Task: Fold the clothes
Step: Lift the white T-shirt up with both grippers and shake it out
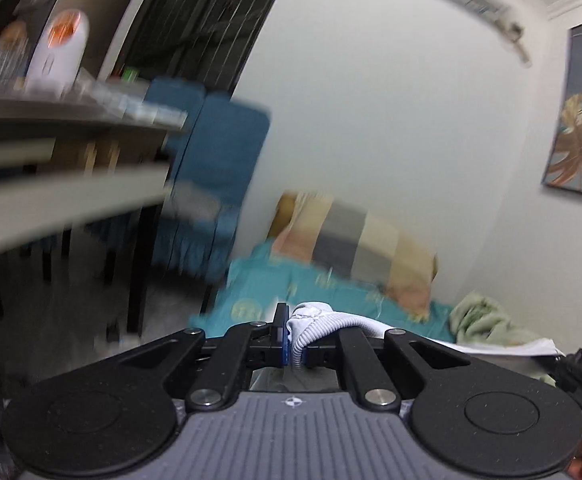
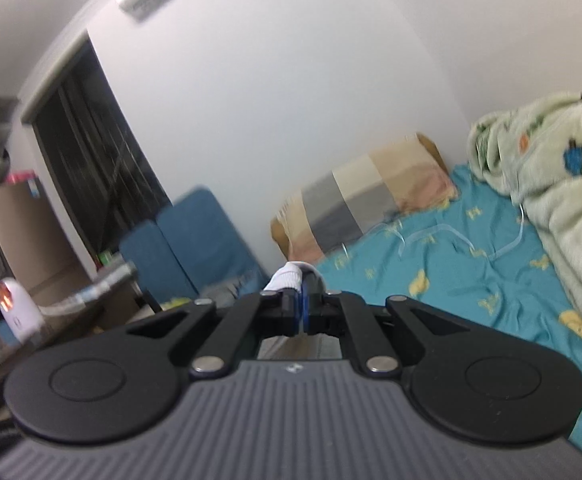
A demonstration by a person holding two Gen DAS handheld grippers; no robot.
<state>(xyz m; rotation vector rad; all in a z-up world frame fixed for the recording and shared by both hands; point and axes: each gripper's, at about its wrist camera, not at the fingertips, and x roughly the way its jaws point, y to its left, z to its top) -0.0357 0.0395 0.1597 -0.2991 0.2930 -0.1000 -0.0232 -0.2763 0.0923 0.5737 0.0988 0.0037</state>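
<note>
Left gripper (image 1: 296, 344) clenched on ribbed hem of white garment (image 1: 319, 314), right gripper (image 2: 304, 312) clenched on another bit; garment hangs between them above bed (image 2: 471, 272)

Risk: thin pinch slips if pulled taut, cloth drops crumpled

Count: two grippers, one garment, one pillow (image 2: 363, 196), one blanket (image 2: 551, 168)

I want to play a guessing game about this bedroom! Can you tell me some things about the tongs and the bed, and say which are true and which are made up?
1. The left tongs pinch white ribbed cloth. True.
2. The right tongs stand wide open. False: they are shut on white cloth.
3. The bed sheet is red. False: it is teal with yellow shapes.
4. A patchwork pillow leans against the wall. True.
5. A pale green blanket is piled on the bed. True.
</note>
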